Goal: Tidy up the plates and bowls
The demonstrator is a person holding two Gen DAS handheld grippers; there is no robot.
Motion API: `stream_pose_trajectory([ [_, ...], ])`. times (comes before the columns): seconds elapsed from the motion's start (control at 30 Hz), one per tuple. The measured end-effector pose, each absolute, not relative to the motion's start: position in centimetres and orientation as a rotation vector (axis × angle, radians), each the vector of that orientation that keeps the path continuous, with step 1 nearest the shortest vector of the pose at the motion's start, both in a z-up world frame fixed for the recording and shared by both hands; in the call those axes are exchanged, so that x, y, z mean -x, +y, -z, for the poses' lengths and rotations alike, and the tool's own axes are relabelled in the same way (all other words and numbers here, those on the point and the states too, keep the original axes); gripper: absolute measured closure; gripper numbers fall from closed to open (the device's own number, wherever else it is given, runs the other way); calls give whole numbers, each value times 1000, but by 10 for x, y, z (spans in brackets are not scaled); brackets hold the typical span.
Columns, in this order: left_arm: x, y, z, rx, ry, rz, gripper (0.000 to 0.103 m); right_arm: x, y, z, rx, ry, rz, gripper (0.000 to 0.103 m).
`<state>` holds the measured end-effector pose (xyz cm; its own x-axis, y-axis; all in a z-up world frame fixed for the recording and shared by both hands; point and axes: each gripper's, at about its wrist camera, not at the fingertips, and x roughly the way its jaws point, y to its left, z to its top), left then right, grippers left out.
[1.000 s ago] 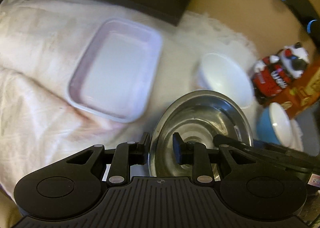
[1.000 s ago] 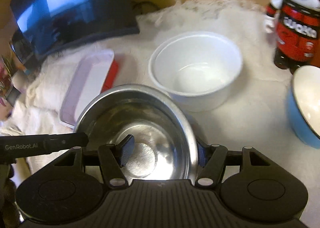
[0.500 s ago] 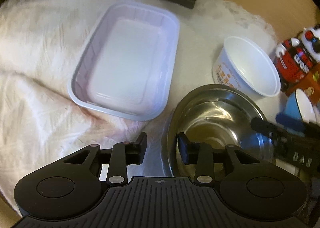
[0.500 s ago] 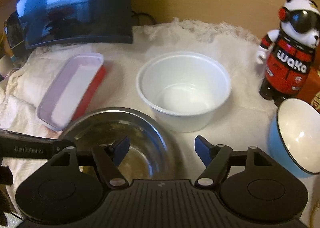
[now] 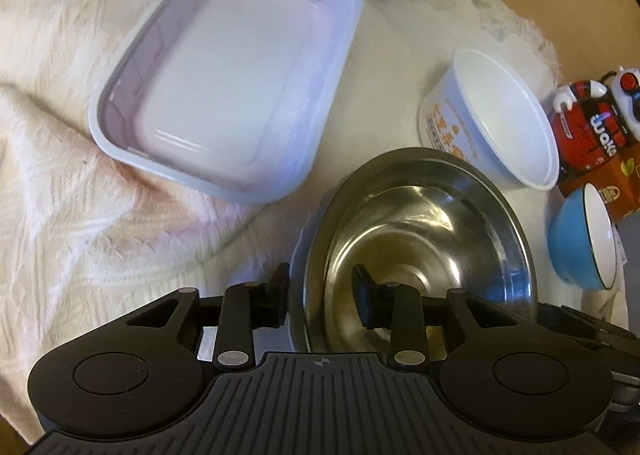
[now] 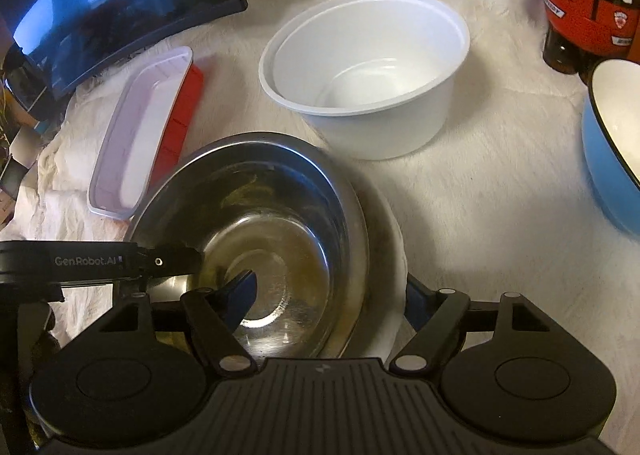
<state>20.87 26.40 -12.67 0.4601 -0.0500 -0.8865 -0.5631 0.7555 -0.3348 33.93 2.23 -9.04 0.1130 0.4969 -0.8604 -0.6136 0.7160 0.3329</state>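
A steel bowl (image 5: 420,239) (image 6: 272,223) rests on the cream cloth, nested in a white dish whose rim (image 6: 394,251) shows around it. My left gripper (image 5: 322,299) straddles the bowl's left rim with a gap on both sides, one pad inside and one outside. My right gripper (image 6: 328,299) spans the near rim; its jaws are opening, the left fingertip (image 6: 240,291) inside the bowl and the right one beyond the white rim, neither pressing. A white plastic bowl (image 5: 500,123) (image 6: 360,67) and a blue bowl (image 5: 576,239) (image 6: 608,159) stand beyond.
A pale rectangular tray (image 5: 232,87) (image 6: 136,135) with red sides lies to the left on the cloth. A panda figure (image 5: 592,127) (image 6: 588,7) stands at the far right, a dark screen (image 6: 100,7) at the back left. The left gripper's body (image 6: 100,261) reaches in beside the bowl.
Both grippers' pads were closed on the steel bowl's rim; they have come down with it and spread apart, so the bowl now rests free between the open fingers.
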Motion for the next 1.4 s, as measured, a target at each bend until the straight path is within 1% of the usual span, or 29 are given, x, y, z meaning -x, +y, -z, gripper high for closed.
stream_pose_trajectory([
  [0.1,-208,254,128,675,1082,-328,59,-337,11,85,113,1202,-810,26],
  [0.37,-216,232,129,650,1104,-250,59,-336,-22,88,91,1232,-767,26],
  [0.63,-211,236,122,631,1074,-246,64,-331,-26,90,87,1200,-761,26],
  [0.67,-209,237,118,623,1060,-254,66,-331,-26,88,92,1184,-761,26],
  [0.93,-198,240,69,565,919,-355,66,-329,-52,45,149,971,-725,26],
  [1.07,-194,230,37,499,798,-377,66,-333,-88,17,191,832,-639,26],
  [1.2,-211,202,16,506,737,-228,66,-347,-139,-1,183,778,-507,26],
  [1.23,-218,192,14,500,734,-189,66,-351,-153,-4,175,772,-466,25],
  [1.37,-247,141,14,455,764,-21,66,-359,-209,-5,157,742,-289,15],
  [1.4,-254,128,17,447,778,16,66,-358,-221,-5,158,735,-257,14],
])
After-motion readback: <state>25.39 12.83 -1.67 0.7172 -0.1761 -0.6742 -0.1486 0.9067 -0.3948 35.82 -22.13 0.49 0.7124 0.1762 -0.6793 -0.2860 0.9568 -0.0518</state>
